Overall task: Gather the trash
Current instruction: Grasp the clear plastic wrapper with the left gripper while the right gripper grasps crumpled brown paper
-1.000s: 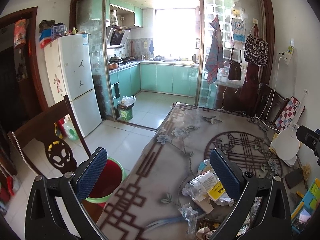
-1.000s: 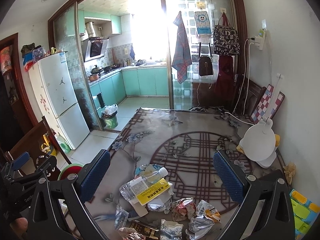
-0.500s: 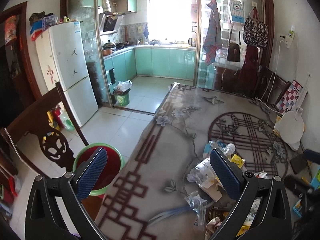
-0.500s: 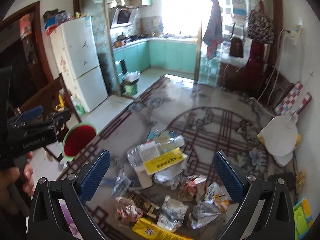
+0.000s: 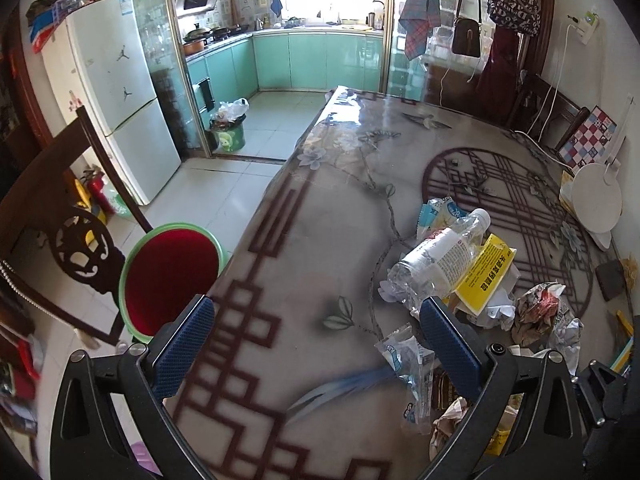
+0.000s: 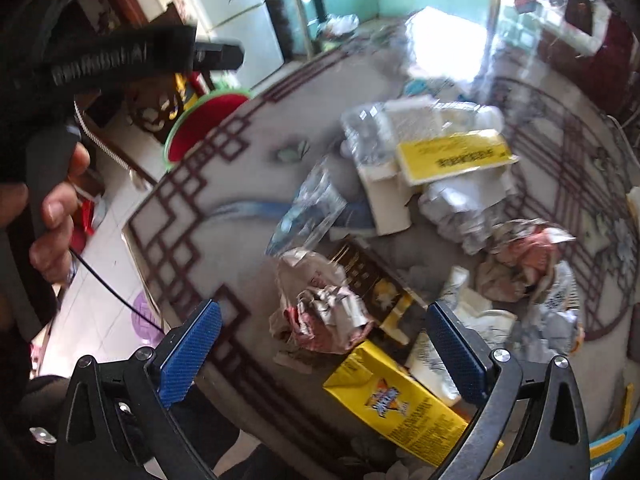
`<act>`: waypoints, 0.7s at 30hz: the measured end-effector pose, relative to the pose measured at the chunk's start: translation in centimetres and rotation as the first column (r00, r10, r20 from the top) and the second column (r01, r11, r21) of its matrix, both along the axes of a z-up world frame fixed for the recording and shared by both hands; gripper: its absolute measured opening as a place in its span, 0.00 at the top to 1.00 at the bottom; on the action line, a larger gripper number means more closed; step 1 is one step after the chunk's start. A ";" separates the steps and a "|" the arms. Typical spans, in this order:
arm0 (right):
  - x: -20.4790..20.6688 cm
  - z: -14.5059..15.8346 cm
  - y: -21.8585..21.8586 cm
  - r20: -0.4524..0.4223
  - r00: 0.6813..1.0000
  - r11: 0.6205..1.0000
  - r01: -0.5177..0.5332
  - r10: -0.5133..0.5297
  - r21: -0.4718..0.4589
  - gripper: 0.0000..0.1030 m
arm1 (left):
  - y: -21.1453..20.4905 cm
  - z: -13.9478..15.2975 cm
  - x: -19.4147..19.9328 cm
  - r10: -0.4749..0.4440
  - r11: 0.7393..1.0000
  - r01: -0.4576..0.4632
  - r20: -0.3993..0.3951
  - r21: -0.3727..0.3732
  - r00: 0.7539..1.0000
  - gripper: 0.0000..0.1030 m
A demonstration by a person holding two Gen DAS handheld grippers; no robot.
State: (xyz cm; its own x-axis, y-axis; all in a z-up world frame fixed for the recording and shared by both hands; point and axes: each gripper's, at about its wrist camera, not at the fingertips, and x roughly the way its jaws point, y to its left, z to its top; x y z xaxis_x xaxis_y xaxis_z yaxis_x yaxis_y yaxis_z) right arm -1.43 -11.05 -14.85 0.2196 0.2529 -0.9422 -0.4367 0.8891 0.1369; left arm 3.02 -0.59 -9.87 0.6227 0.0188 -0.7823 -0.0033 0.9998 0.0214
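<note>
A heap of trash lies on the patterned table point(image 5: 320, 240): a crushed clear plastic bottle point(image 5: 436, 260), a yellow leaflet point(image 5: 486, 276), a clear wrapper point(image 5: 404, 360) and crumpled papers point(image 5: 540, 312). My left gripper point(image 5: 316, 350) is open and empty above the table's near left part, left of the heap. My right gripper point(image 6: 324, 354) is open and empty, hovering over a crumpled red-and-white wrapper point(image 6: 320, 308) and a yellow carton point(image 6: 396, 400). The bottle point(image 6: 372, 132) and leaflet point(image 6: 452, 156) lie farther off.
A red bin with a green rim point(image 5: 168, 276) stands on the floor left of the table, beside a dark wooden chair point(image 5: 60, 216). A white round lamp point(image 5: 596, 200) sits at the table's right edge. The left gripper's handle and hand point(image 6: 52, 184) show at left.
Both grippers have tilted down and moved closer to the table. The right one has dropped over the near trash; the view is blurred from motion. Both stay open.
</note>
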 end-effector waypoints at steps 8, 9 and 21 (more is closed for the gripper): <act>1.5 -2.3 -1.0 -0.085 0.996 0.998 0.042 -0.039 0.035 0.75 | 0.1 -0.8 0.6 -0.021 1.000 0.021 -0.016 -0.001 1.000 0.00; 1.5 -1.6 -1.4 -0.061 0.997 0.997 0.057 -0.054 0.045 0.75 | 0.1 -1.0 0.6 -0.028 1.000 0.028 -0.019 -0.008 0.999 0.00; 2.1 8.8 -9.0 0.198 0.921 0.942 0.318 -0.334 0.109 0.75 | -4.4 -9.6 0.7 -0.169 0.984 0.139 -0.326 -0.114 0.930 0.62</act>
